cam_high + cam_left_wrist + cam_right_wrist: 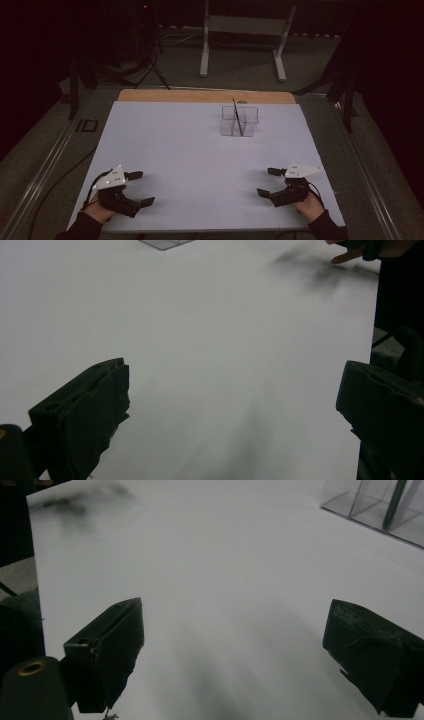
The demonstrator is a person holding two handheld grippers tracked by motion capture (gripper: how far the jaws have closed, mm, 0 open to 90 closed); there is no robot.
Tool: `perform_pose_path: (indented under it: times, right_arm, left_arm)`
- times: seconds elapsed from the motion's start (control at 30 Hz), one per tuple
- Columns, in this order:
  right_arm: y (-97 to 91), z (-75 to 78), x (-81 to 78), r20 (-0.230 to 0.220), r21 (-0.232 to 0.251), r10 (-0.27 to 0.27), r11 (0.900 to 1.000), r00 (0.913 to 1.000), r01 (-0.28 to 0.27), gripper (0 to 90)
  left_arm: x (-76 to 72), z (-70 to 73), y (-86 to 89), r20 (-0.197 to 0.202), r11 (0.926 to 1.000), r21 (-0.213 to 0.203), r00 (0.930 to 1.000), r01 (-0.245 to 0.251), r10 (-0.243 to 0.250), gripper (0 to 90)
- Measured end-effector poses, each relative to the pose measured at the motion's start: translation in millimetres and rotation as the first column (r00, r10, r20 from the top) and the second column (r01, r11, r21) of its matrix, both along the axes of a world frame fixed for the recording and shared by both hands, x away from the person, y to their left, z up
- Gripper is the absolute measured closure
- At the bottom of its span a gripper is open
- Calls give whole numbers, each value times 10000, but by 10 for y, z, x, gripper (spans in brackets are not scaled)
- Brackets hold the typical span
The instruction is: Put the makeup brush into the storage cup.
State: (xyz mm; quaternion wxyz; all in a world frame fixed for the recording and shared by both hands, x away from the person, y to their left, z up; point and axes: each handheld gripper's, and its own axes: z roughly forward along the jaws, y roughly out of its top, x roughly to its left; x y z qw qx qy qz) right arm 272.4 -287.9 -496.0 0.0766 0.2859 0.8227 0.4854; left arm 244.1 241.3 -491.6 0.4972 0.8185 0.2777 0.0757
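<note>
Waiting at near edge: left gripper and right gripper spread wide, empty; clear divided box with dark stick untouched, nothing started.

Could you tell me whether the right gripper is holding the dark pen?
No, the right gripper is open and empty, while the pen stands in the clear organiser.

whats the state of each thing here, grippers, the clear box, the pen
left gripper: open, holding nothing, low over the white table cover
right gripper: open, holding nothing, low over the cover
clear organizer: upright, far side of the table
dark pen: standing tilted in the organizer
</note>
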Motion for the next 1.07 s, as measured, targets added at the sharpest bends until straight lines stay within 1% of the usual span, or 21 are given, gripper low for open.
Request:
perform_pose_path:
  times: [0.03, 0.13, 0.17, 0.27, 0.43, 0.47, 0.5, 0.53, 0.57, 0.63, 0.73, 0.87, 1.07]
  right_arm:
    - [-9, -6, 1, -72, -24, -35, 10000, 10000, 35, 97]
    - [-16, -9, 4, -52, -84, -71, 9999, 10000, 71, 97]
    - [-26, -7, 10, -60, -54, -187, 9998, 9998, 187, 97]
    - [-33, -7, 13, -46, -32, -210, 9998, 9998, 210, 97]
    - [-4, -13, 11, 50, -268, -122, 9996, 9999, 123, 97]
    - [-4, -13, 11, 50, -268, -122, 9996, 9999, 123, 97]
    - [9, -17, 9, 100, -374, -92, 9993, 9999, 95, 97]
    - [9, -17, 9, 100, -374, -92, 9993, 9999, 95, 97]
    - [20, -24, 7, 118, -480, -30, 9988, 9999, 36, 97]
    - [25, -26, 9, 99, -511, -1, 9987, 10000, 6, 97]
    - [19, -24, 13, 89, -474, -65, 9989, 9999, 69, 97]
    - [7, -28, 19, 76, -411, -104, 9991, 9999, 107, 97]
    - [17, -37, 19, 23, -493, -85, 9987, 10000, 86, 97]
  left_arm:
    - [-6, -7, 7, 10, 10000, -27, 10000, -13, 13, 20]
    - [-14, -16, 11, 19, 9999, -76, 10000, -74, 74, 20]
    - [-4, -21, 18, -4, 9996, -124, 9997, -243, 243, 20]
    - [-4, -27, 24, -27, 9995, -235, 9998, -208, 207, 20]
    - [-17, -45, 31, -34, 9995, -154, 9996, -265, 265, 20]
    - [-17, -49, 33, -71, 9994, -207, 9996, -266, 265, 20]
    - [-19, -60, 37, -104, 9994, -239, 9996, -248, 245, 20]
    - [-19, -60, 37, -104, 9994, -239, 9996, -248, 245, 19]
    - [-21, -68, 33, -144, 9995, -228, 9997, -218, 215, 19]
    - [-27, -73, 15, -131, 9998, -139, 9998, -175, 173, 20]
    - [-29, -72, 7, -125, 9998, -124, 9998, -163, 161, 20]
    - [-27, -78, 2, -159, 9998, -160, 9998, -148, 146, 19]
    - [-25, -83, 1, -192, 9996, -235, 9997, -147, 143, 20]
